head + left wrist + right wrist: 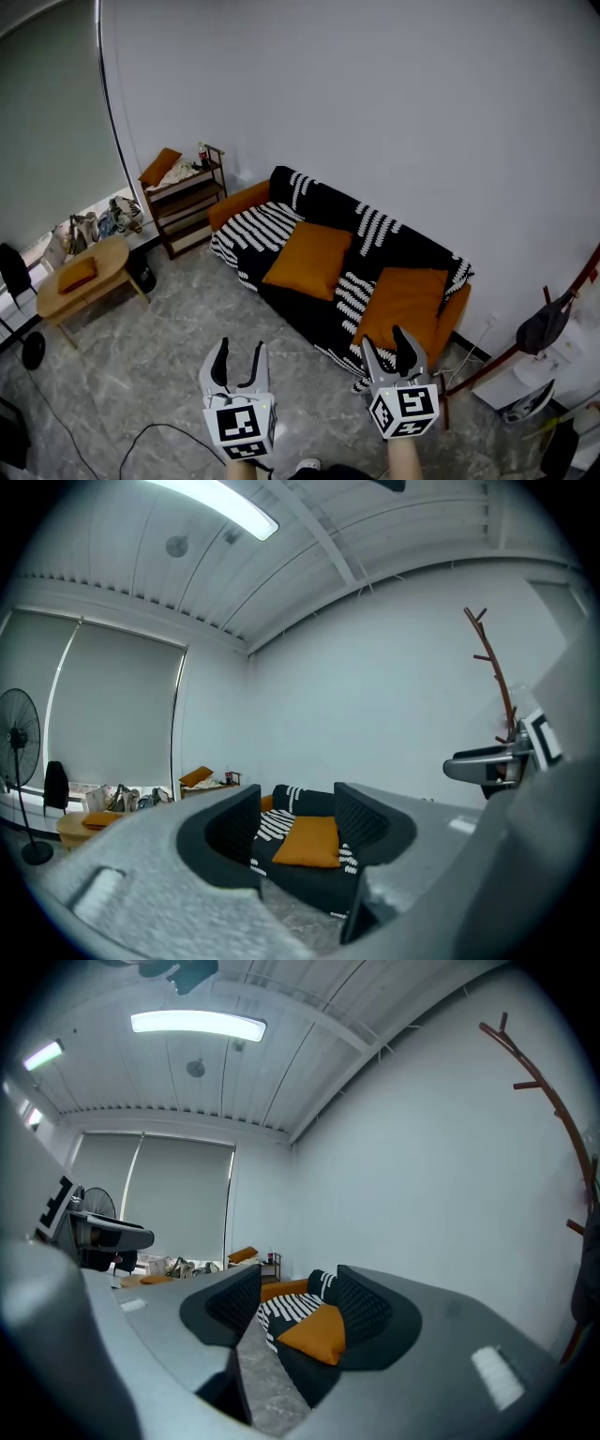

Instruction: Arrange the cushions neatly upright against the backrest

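Note:
An orange sofa draped in a black-and-white striped throw stands against the white wall. Two orange cushions lie flat on its seat, one in the middle and one at the right end. My left gripper hovers over the grey floor in front of the sofa, open and empty. My right gripper is open and empty too, just short of the sofa's right end. The left gripper view frames the middle cushion between its jaws, far off. An orange cushion shows likewise in the right gripper view.
A wooden shelf left of the sofa carries another orange cushion and a bottle. A low wooden table with an orange pad stands at the left. A coat rack is at the right. A black cable crosses the floor.

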